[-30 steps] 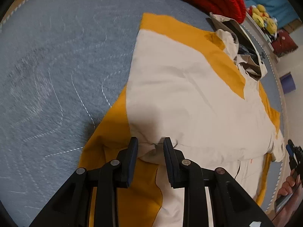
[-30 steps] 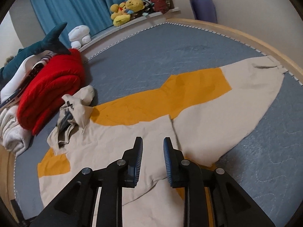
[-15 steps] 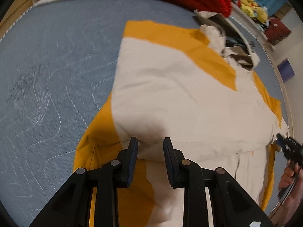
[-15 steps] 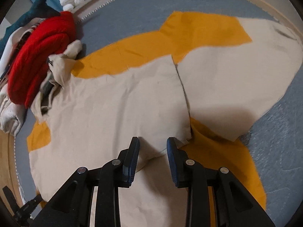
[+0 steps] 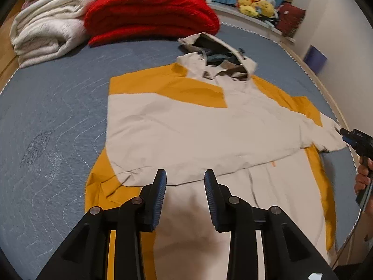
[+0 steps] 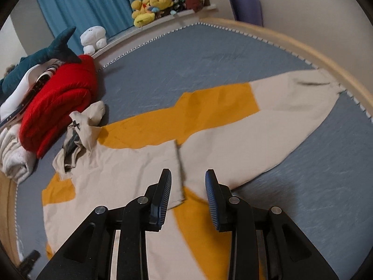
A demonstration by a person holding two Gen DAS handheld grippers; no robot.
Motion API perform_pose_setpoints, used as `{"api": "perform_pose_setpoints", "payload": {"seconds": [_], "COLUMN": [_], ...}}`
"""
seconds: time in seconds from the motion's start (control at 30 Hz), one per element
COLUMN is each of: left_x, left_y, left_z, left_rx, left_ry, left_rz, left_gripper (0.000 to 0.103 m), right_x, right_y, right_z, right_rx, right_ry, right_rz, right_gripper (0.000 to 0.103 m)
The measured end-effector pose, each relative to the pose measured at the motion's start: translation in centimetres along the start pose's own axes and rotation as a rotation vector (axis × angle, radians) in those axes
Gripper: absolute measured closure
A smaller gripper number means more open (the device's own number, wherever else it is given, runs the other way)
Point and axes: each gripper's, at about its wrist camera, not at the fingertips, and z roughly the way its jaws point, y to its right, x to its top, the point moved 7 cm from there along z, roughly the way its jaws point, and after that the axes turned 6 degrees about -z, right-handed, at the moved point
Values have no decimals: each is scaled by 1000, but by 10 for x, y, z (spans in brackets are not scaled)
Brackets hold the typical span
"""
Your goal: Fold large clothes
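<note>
One jacket, beige with orange panels, lies spread flat on the blue-grey quilted bed. One sleeve is folded across the chest in the left wrist view; the other sleeve lies stretched out toward the bed's wooden edge in the right wrist view. The hood is rumpled at the top, its dark lining partly showing. The lower hem is cut off behind the tongs in both views; motion blur softens fabric edges in the right view.

Left tongs: jaws wide apart, nothing between them, above the lower edge of the folded sleeve. Whether the tips touch the cloth cannot be made out.

Right tongs: jaws wide apart, holding nothing, over the spot where the beige front panel edge meets an orange patch. In the left view the right tongs appear at the frame's right border by the sleeve cuff, mostly cut off, with part of the right hand visible.

Beyond the jacket, at the head of the bed: one folded red blanket, one folded white blanket, one teal shark plush, partly hidden. One white plush and a cluster of yellow plush toys, count unclear, sit on a ledge before blue curtains
</note>
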Motion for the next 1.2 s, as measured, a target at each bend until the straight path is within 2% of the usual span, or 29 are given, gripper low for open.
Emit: {"api": "perform_pose_setpoints", "payload": {"seconds": [0.13, 0.23, 0.3, 0.37, 0.43, 0.57, 0.7, 0.93, 1.1, 1.2], "left_x": [1, -1, -3, -3, 0, 5, 8, 12, 17, 19], "left_y": [15, 20, 19, 14, 7, -6, -12, -17, -21, -26], "left_z": [-7, -3, 3, 7, 12, 29, 43, 54, 60, 63], "left_rx": [-23, -19, -9, 4, 10, 35, 50, 67, 70, 72], "left_ry": [23, 20, 12, 11, 8, -2, -9, -8, -2, 1], "left_rz": [30, 51, 64, 64, 50, 26, 20, 14, -2, -25], "left_gripper": [71, 70, 70, 70, 70, 71, 71, 70, 70, 71], "right_x": [4, 16, 24, 26, 26, 24, 23, 28, 24, 22], "right_y": [41, 85, 131, 165, 202, 251, 273, 296, 325, 344], "right_z": [-6, -15, -23, -21, -19, 2, 24, 58, 88, 99], "right_rx": [11, -14, -61, -72, -86, -73, -45, -25, 4, 14], "right_ry": [17, 77, 127, 129, 138, 111, 80, 45, -3, -14], "right_rz": [1, 14, 75, 145, 226, 350, 411, 422, 513, 578], "right_gripper": [71, 71, 71, 72, 86, 87, 85, 80, 72, 71]}}
